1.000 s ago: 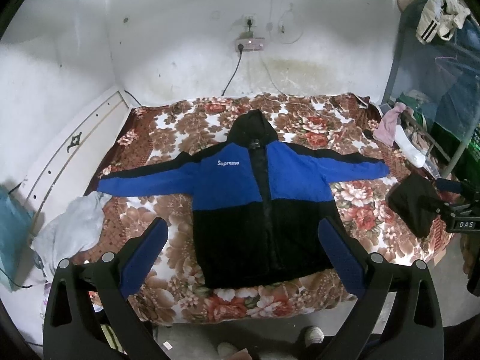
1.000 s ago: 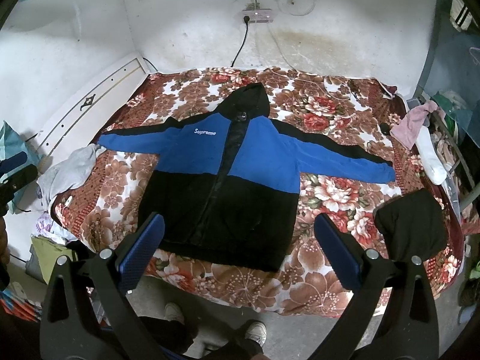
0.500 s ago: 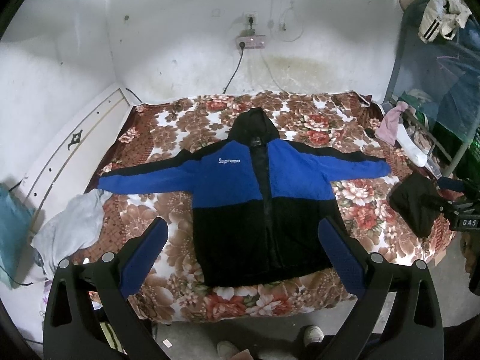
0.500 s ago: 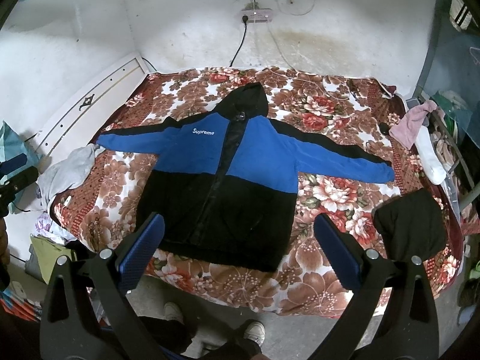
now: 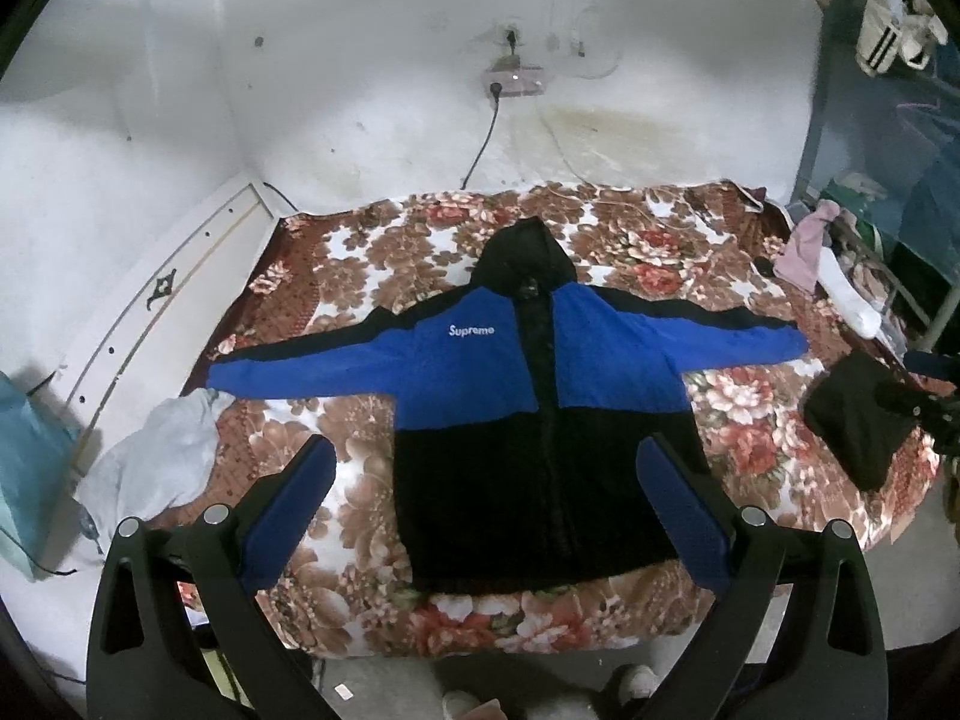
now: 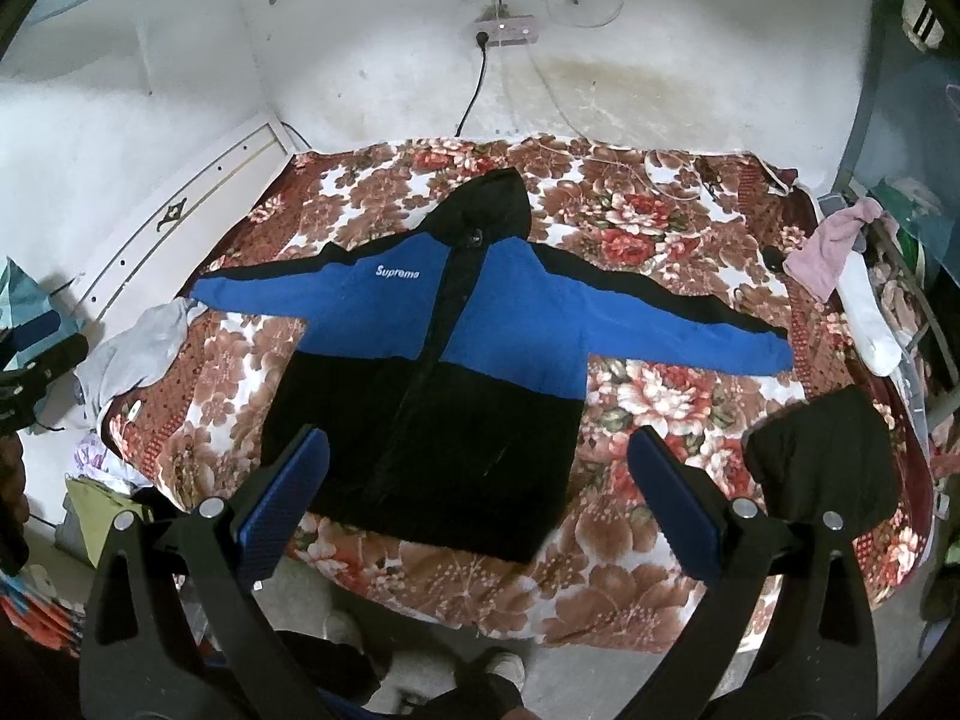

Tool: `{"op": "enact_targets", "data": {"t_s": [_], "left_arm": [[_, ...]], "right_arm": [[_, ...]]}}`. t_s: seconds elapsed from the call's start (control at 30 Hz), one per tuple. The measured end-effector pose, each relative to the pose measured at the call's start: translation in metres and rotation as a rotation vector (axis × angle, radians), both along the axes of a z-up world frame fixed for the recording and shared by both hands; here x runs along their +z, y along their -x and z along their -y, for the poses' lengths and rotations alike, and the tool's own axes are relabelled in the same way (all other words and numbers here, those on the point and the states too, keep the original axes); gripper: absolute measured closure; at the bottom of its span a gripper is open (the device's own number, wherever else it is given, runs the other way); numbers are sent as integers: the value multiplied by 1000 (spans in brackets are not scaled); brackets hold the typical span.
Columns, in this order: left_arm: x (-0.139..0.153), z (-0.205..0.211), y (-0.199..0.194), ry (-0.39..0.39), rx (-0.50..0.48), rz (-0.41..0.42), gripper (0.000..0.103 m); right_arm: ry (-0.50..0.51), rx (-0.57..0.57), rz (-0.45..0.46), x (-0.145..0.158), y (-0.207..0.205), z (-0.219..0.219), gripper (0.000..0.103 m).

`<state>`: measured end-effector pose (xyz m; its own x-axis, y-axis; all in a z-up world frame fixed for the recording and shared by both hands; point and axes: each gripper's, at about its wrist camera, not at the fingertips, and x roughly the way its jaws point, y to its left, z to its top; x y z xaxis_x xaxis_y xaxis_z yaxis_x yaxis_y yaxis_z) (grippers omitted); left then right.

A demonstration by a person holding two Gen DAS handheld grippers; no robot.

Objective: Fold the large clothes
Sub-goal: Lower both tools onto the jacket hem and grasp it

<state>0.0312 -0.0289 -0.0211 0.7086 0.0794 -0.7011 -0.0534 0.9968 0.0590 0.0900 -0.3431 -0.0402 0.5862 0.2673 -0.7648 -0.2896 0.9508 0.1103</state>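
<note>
Folding is not yet begun: jacket (image 5: 540,408) is laid flat on bed (image 5: 336,276), sleeves outspread. Left claw (image 5: 486,510) and right claw (image 6: 480,498) are held spread, empty.

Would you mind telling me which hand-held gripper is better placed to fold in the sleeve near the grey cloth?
Probably left: the left hand-held gripper is open, nearer that sleeve.

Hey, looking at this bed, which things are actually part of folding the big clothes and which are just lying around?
Part of the job:
- blue and black Supreme jacket, spread flat with sleeves out
- left gripper, open, above the bed
- right gripper, open, above the bed

Just lying about:
- folded black garment
- grey cloth at the bed's edge
- pink cloth
- white sock
- floral blanket
</note>
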Motion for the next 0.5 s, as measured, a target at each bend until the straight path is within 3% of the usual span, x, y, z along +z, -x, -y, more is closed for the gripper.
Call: {"op": "enact_targets", "data": {"t_s": [0.13, 0.27, 0.4, 0.5], "left_arm": [[-1, -5, -20, 67, 55, -17, 5], [-5, -23, -42, 54, 87, -41, 5], [-21, -57, -74, 39, 87, -72, 5], [-40, -104, -110, 121, 79, -101, 5]], "right_arm": [[21, 31, -7, -2, -21, 2, 5], [32, 36, -22, -1, -54, -13, 5], [39, 32, -36, -12, -90, -47, 5], [47, 13, -59, -27, -124, -86, 5]]}}
